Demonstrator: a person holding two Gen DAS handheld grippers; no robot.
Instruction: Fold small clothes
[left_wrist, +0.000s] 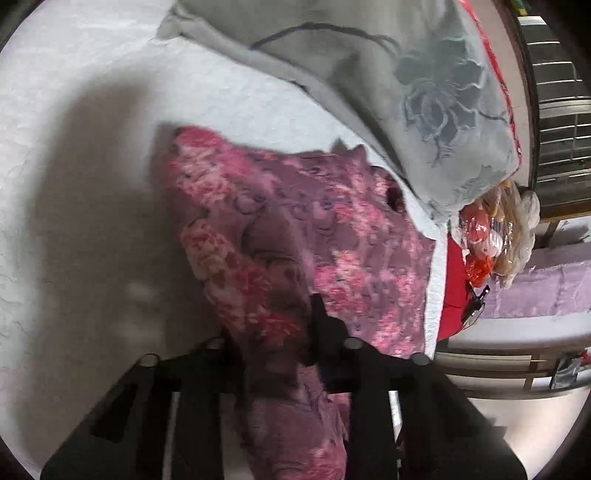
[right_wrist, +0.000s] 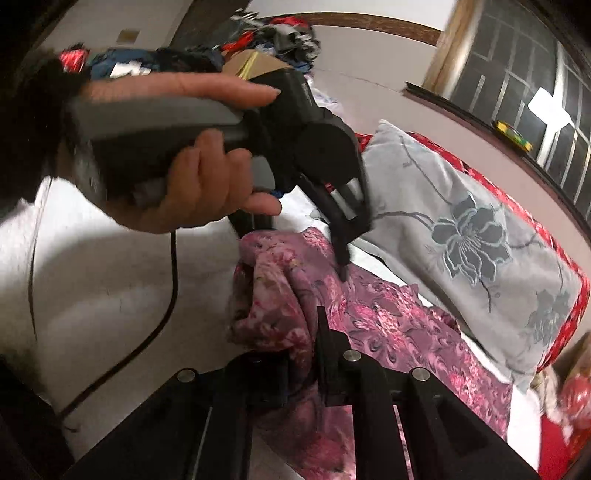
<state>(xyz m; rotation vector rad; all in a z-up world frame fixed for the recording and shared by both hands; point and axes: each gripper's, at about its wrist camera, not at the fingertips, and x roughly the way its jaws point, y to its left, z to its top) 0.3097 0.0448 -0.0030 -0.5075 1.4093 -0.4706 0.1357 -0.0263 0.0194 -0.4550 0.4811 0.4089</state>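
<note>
A pink and purple floral garment (left_wrist: 332, 229) lies rumpled on the white bed sheet (left_wrist: 74, 184), against a pillow. In the left wrist view my left gripper (left_wrist: 275, 325) is shut on a bunched fold of it, and cloth hides the left finger. The right wrist view shows the same garment (right_wrist: 388, 317) with my right gripper (right_wrist: 291, 343) shut on its near raised edge. Farther along that fold the left gripper (right_wrist: 343, 269), held by a hand (right_wrist: 207, 192), points steeply down with its tips pinched in the cloth.
A grey pillow with a flower print (right_wrist: 461, 229) lies along the garment's far side over a red blanket (left_wrist: 456, 288). Plastic bags (left_wrist: 495, 236) sit past the bed's edge. A black cable (right_wrist: 162, 314) hangs across the sheet. A barred window (right_wrist: 517, 85) is at the back right.
</note>
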